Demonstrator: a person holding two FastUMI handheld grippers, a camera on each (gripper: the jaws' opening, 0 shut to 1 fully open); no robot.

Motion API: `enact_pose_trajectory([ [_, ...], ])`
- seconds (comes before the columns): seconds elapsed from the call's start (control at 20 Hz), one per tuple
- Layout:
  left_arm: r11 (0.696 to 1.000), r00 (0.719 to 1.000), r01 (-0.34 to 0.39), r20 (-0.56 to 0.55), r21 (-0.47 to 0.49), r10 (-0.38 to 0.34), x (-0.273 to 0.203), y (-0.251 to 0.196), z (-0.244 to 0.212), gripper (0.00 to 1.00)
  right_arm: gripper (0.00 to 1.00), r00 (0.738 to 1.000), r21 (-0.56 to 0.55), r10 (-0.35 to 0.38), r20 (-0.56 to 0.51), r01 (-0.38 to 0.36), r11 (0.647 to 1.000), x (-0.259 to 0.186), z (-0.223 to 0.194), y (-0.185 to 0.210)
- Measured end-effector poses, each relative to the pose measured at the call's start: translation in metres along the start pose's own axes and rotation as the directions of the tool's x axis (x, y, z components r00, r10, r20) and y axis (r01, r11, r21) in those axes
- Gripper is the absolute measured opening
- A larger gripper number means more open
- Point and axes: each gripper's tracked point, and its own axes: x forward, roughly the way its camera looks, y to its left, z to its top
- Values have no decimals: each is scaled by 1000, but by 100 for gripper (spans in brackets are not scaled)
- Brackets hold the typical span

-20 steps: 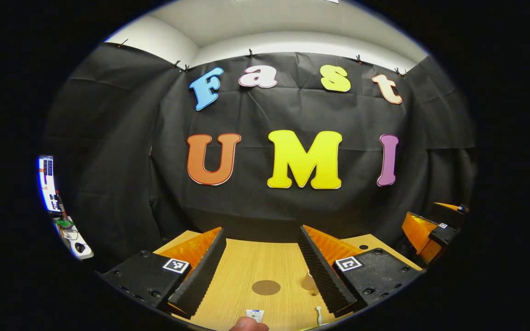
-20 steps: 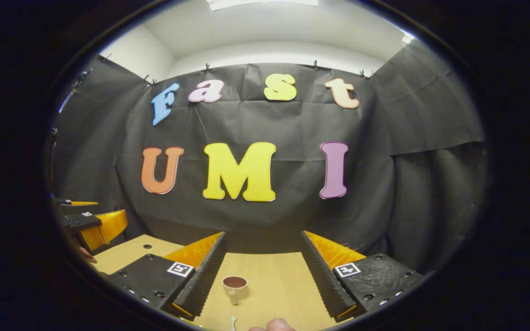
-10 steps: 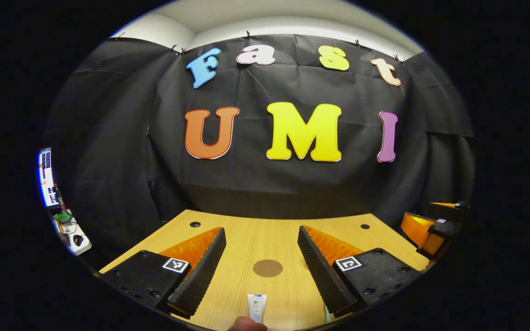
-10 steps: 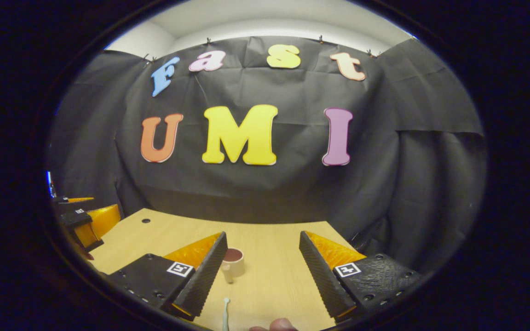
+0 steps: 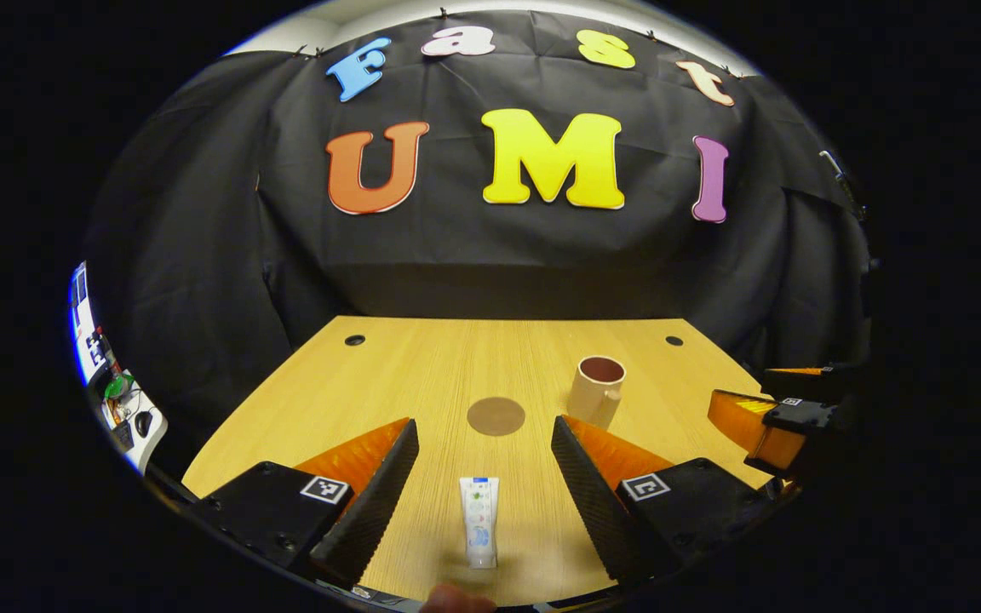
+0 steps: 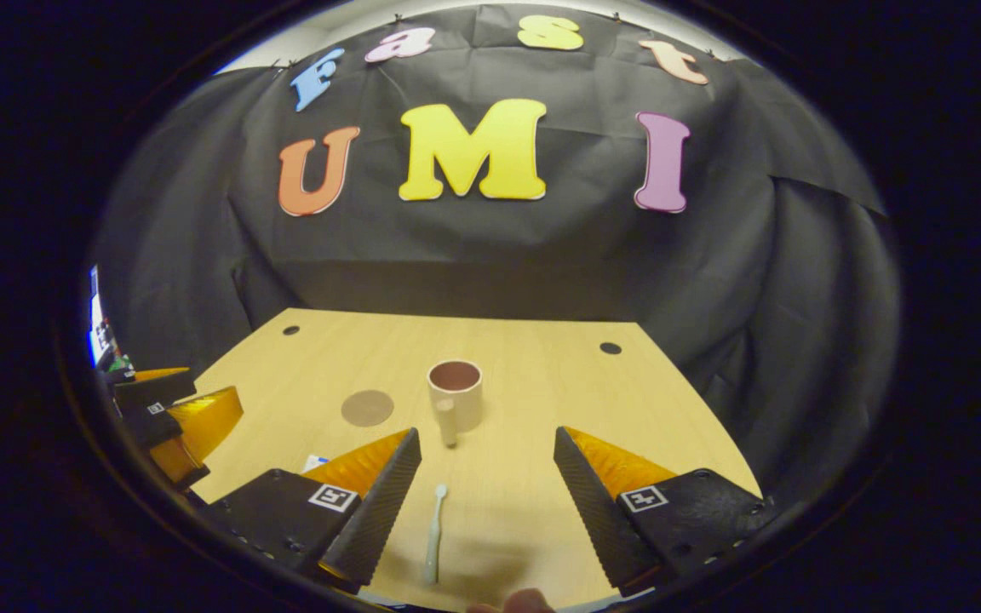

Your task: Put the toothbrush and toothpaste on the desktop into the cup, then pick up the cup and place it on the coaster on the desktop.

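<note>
Gaping wide and empty above the desk: left tongs (image 5: 484, 460) over toothpaste (image 5: 479, 531), right tongs (image 6: 487, 472) over toothbrush (image 6: 433, 533).

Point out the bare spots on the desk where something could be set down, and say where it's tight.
Free: the far strip of desk between the two holes, behind the cup; the right side beyond the cup; the left side past the coaster. Tight: the near middle, where the toothpaste lies between the left gripper fingers and the toothbrush between the right gripper fingers.
</note>
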Motion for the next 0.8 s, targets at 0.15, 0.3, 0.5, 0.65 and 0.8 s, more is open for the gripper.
enact_pose_trajectory([
  [0.15,1000,997,1,-74,1,-1,-1,0,-24,100,96,998,-6,11,-69,-12,1000,10,-21,6],
  [0.3,1000,992,9,-124,-6,-10,-1,0,-43,100,96,990,-16,16,-138,-18,1000,20,-46,12],
  [0.5,1000,983,16,-181,14,-13,0,0,-68,100,96,970,-28,35,-240,-43,999,37,-84,23],
  [0.65,1000,980,20,-199,18,-16,1,-1,-76,100,96,930,32,46,-365,-37,999,49,-120,25],
  [0.8,1000,978,21,-209,13,-18,0,0,-80,100,96,908,48,35,-418,-17,999,61,-135,26],
])
